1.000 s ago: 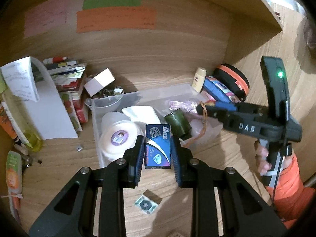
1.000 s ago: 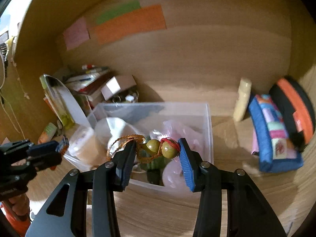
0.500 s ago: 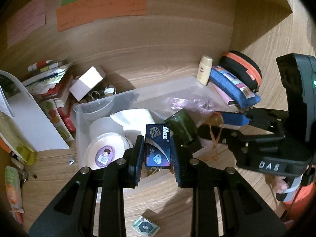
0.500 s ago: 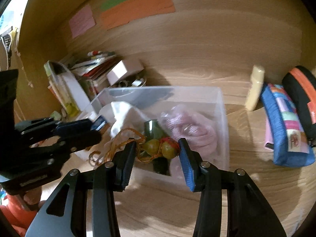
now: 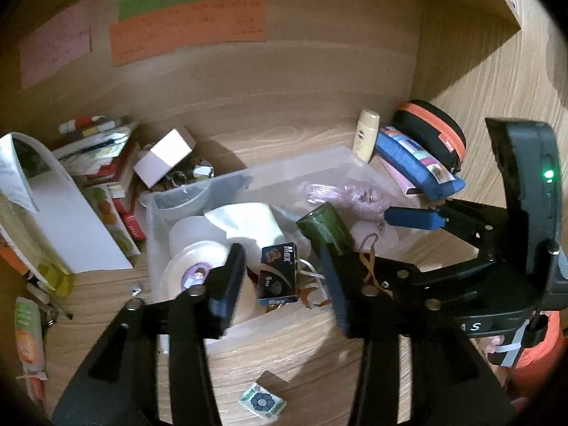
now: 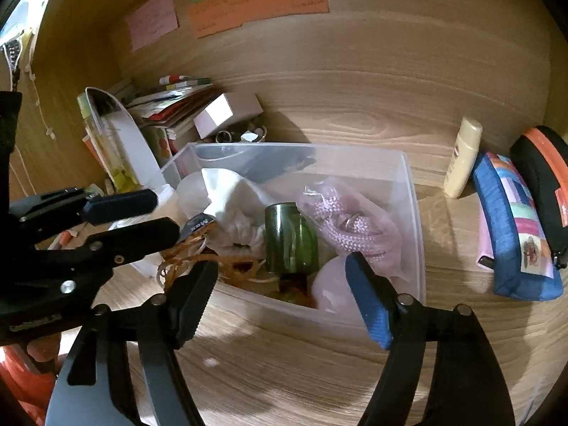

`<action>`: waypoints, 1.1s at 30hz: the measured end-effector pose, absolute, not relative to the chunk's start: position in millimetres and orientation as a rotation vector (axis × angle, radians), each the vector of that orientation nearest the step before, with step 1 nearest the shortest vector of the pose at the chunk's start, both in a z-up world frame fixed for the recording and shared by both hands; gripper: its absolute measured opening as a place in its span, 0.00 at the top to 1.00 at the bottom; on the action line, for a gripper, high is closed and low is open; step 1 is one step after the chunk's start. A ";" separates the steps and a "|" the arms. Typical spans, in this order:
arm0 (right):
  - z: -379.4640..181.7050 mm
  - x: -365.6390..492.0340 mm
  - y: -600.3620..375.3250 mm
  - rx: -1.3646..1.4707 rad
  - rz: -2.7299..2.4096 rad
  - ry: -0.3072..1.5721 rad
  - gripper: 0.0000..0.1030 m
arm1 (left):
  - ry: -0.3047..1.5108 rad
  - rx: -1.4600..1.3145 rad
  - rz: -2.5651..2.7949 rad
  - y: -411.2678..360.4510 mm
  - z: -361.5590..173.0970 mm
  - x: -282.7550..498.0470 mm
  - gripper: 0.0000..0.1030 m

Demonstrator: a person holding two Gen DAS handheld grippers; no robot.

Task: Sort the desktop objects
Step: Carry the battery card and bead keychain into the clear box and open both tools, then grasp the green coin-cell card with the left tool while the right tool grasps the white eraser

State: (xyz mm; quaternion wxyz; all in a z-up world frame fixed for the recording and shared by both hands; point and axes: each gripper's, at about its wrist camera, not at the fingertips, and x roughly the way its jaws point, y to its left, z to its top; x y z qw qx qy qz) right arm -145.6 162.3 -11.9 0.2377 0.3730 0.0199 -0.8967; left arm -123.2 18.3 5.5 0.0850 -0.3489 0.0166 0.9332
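A clear plastic bin (image 5: 248, 177) (image 6: 411, 191) stands on the wooden desk. In it lie a blue "Max" staple box (image 5: 278, 273), a tape roll (image 5: 191, 269), white cloth (image 6: 234, 195), a dark green bottle (image 6: 291, 238) (image 5: 325, 227), pink rope in a bag (image 6: 351, 220) and an orange cord with beads (image 6: 213, 259). My left gripper (image 5: 284, 280) is open over the bin's front edge, the staple box loose between its fingers. My right gripper (image 6: 280, 294) is open at the bin's front wall, empty.
Books and a white box (image 5: 163, 158) sit at the back left. A cream bottle (image 6: 461, 158), a blue pouch (image 6: 514, 234) and a black-orange case (image 6: 546, 177) lie right of the bin. A small patterned packet (image 5: 262, 400) lies on the desk in front.
Both grippers opened. The left let the staple box go into the bin. The right let the beaded orange cord drop into the bin.
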 end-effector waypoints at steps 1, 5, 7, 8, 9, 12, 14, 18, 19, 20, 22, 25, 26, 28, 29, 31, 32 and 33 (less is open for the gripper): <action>-12.1 -145.8 162.5 1.035 -2.456 0.050 0.23 | 0.042 -1.033 2.794 16.3 7.6 -119.9 0.40; -10.1 -141.8 163.7 1.052 -2.462 0.029 0.19 | 0.075 -0.983 2.878 9.5 15.7 -103.0 0.15; -7.8 -137.4 164.0 1.052 -2.476 0.044 0.19 | 0.084 -0.976 2.892 5.7 17.2 -97.1 0.09; -6.9 -135.1 164.3 1.050 -2.486 0.056 0.19 | 0.085 -0.973 2.897 2.9 17.5 -93.5 0.08; -6.4 -132.6 164.8 1.050 -2.496 0.067 0.17 | 0.086 -0.977 2.898 0.7 17.5 -91.2 0.08; -5.8 -124.5 167.1 1.053 -2.517 0.095 0.16 | 0.089 -0.992 2.905 -7.1 14.7 -82.1 0.08; -3.6 -117.8 168.4 1.053 -2.542 0.114 0.16 | 0.095 -0.998 2.908 -11.6 12.3 -77.4 0.08; 0.6 -104.0 168.4 1.049 -2.547 0.109 0.16 | 0.099 -1.029 2.915 -19.9 5.1 -69.3 0.07; 1.0 -100.4 166.6 1.052 -2.539 0.109 0.16 | 0.104 -1.037 2.913 -21.9 2.5 -66.9 0.07; 0.8 -96.9 163.9 1.055 -2.532 0.112 0.16 | 0.108 -1.042 2.912 -23.1 0.6 -65.0 0.07; -0.6 -87.6 157.6 1.062 -2.515 0.124 0.16 | 0.111 -1.058 2.911 -26.1 -4.0 -61.0 0.07; -6.6 -71.7 145.4 1.047 -2.479 0.164 0.16 | 0.094 -1.092 2.898 -32.7 -12.8 -54.5 0.07; -10.0 -63.6 141.2 1.031 -2.464 0.179 0.16 | 0.084 -1.110 2.890 -35.6 -16.9 -51.9 0.07; -18.8 -50.1 135.4 1.025 -2.425 0.181 0.16 | 0.076 -1.132 2.882 -40.4 -23.8 -46.7 0.07; -24.6 -44.0 131.8 1.036 -2.398 0.174 0.16 | 0.076 -1.145 2.879 -42.8 -27.6 -43.6 0.07; -34.2 -35.4 125.3 1.066 -2.358 0.173 0.17 | 0.079 -1.170 2.872 -46.8 -34.2 -38.0 0.07; -38.5 -30.8 121.4 1.078 -2.340 0.174 0.17 | 0.083 -1.188 2.870 -49.6 -38.1 -35.0 0.07; -41.4 -26.6 117.9 1.083 -2.328 0.178 0.17 | 0.085 -1.200 2.868 -51.9 -41.3 -32.3 0.07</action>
